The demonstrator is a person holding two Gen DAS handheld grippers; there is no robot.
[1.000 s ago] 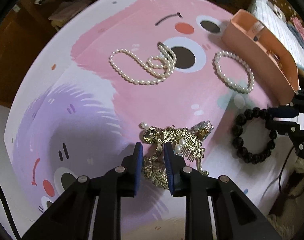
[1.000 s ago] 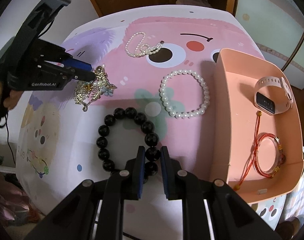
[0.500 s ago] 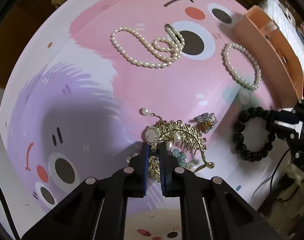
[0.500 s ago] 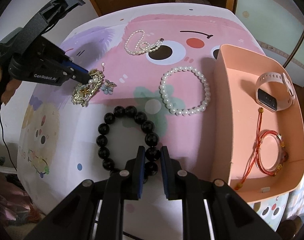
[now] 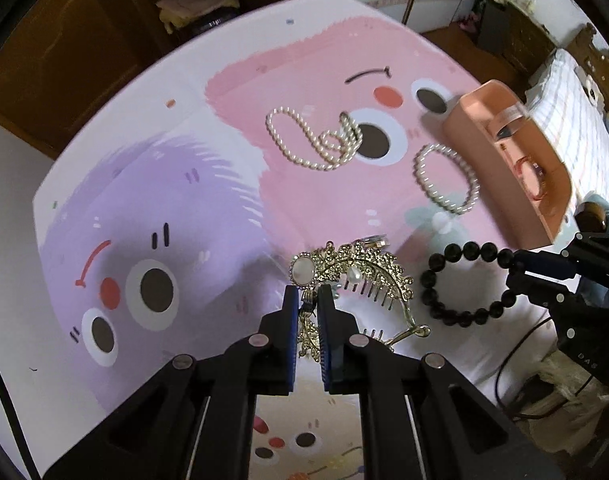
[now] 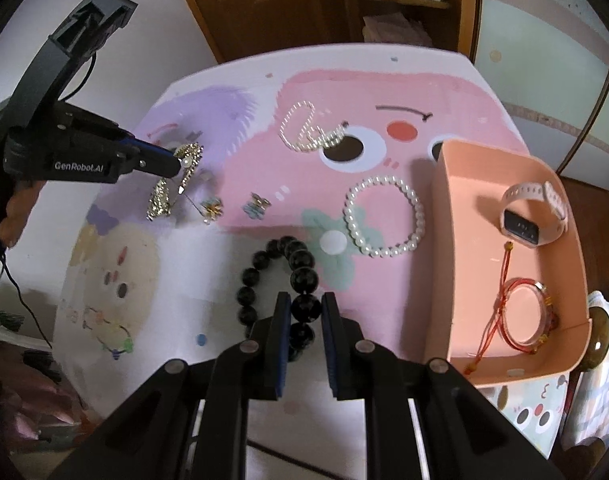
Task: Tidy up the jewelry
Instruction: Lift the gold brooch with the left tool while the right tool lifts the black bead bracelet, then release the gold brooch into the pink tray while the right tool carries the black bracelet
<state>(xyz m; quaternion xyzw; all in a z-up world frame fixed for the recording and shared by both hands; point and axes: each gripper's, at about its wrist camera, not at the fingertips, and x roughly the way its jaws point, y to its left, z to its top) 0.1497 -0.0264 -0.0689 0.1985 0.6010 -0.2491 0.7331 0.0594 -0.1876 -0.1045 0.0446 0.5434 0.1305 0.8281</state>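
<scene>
Both tools (image 5: pixel 305 300) (image 6: pixel 305 308) mid-table (tray (image 6: pixel 440 240) rightward)

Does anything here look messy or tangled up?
Yes: the long pearl necklace lies looped over itself near the cartoon's dark eye, unlike the pearl bracelet, which lies in a neat ring. Two small flower pieces lie loose on the mat.

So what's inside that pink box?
The pink box holds a pale pink watch at the far end and a red cord bracelet nearer the camera. Its near wall hides a strip of the floor.
</scene>
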